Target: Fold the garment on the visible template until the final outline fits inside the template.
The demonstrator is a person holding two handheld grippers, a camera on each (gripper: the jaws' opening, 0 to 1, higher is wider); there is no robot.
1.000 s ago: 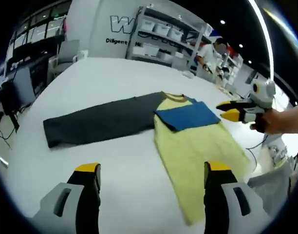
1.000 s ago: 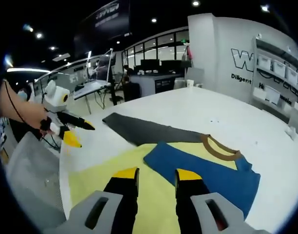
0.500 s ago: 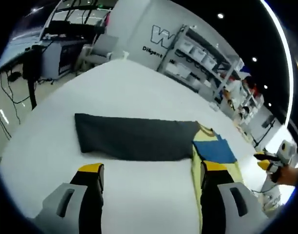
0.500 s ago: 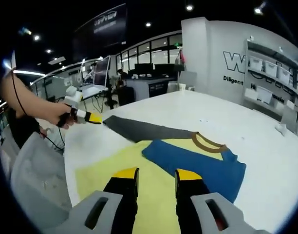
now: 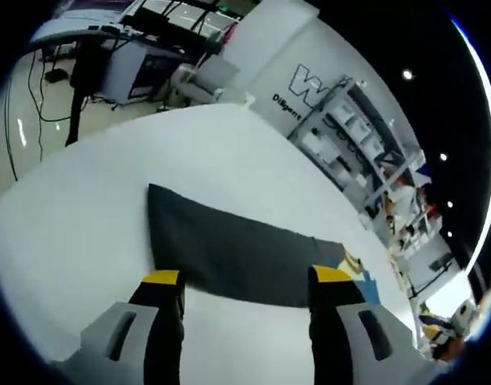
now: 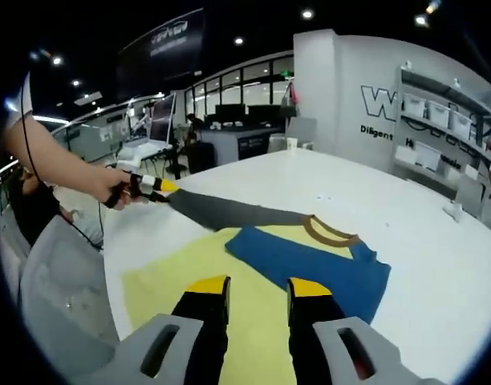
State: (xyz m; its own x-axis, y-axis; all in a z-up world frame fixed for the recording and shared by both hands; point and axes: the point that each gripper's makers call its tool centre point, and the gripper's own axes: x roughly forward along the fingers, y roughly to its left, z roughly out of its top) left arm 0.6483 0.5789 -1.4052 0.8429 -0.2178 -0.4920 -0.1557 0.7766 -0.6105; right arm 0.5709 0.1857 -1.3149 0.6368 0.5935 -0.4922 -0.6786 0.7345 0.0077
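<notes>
Left gripper view first: my left gripper (image 5: 241,281) hangs over the white table (image 5: 93,200), jaws spread wide and nothing between them. Right past the yellow tips lies the dark grey sleeve (image 5: 229,249) of the garment (image 5: 354,277), stretched flat as a long band. Its squared cuff end sits toward the upper left of this view, and its length slants down to the right, where it meets a sliver of yellow body and a corner of blue beside my right-hand jaw. The near edge of the sleeve passes just behind both tips; I cannot tell if either one touches the cloth. Shelving (image 5: 366,152) lines the far wall beyond the table.

Over to the right gripper view: my right gripper (image 6: 247,289) sits above the garment (image 6: 229,281), jaws only narrowly apart and gripping nothing. Here the shirt lies flat on the table (image 6: 406,241), pale yellow body nearest me, a brown-ribbed collar (image 6: 330,233) farther off. The blue sleeve (image 6: 310,269) is folded in across the chest, lying diagonally from the right shoulder down toward my tips. The grey sleeve (image 6: 229,212) runs straight out from the collar to the left, and there my left gripper (image 6: 161,188) sits at the cuff end, held in a hand (image 6: 117,192) on a bare forearm
</notes>
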